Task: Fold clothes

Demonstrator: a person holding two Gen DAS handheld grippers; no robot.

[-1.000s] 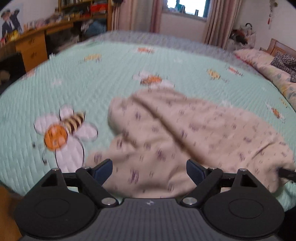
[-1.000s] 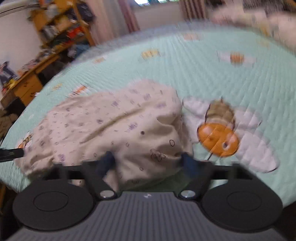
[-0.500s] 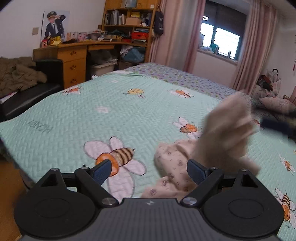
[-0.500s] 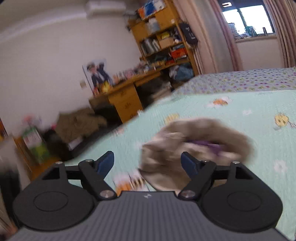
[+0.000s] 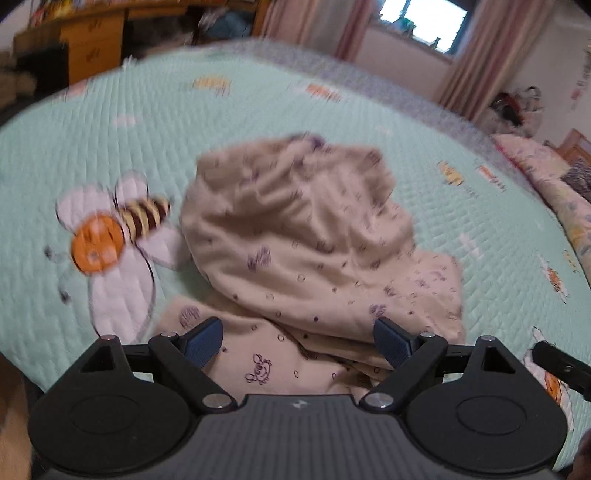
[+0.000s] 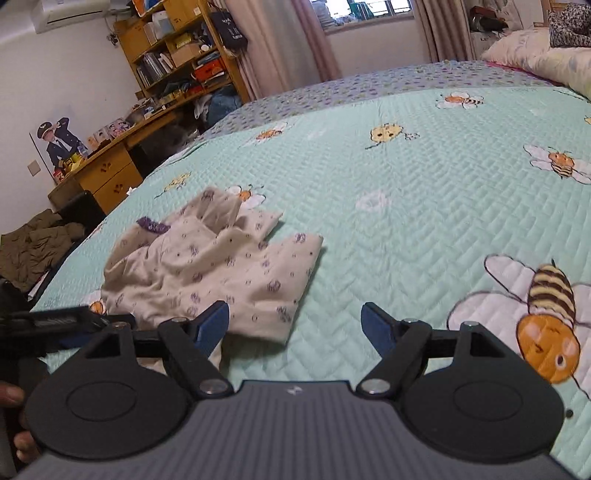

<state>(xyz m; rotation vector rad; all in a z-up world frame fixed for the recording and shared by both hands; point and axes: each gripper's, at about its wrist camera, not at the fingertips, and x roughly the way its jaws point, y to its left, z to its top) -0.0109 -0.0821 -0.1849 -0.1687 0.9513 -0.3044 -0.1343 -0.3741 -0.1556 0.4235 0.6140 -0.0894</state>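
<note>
Here, a cream printed garment [image 5: 306, 240] lies crumpled on the near part of the green bedspread [image 6: 424, 206] | left gripper [image 5: 297, 341] and right gripper [image 6: 295, 326] both spread apart, empty | risk: pinching several bunched layers together, folding in creases.

- Your left wrist view is smeared by motion blur, worst at the edges.
- Your right wrist view is sharp.
- Daylight enters through the window [image 6: 364, 9]; shadows stay soft.
- Fisheye bends both rims.
</note>
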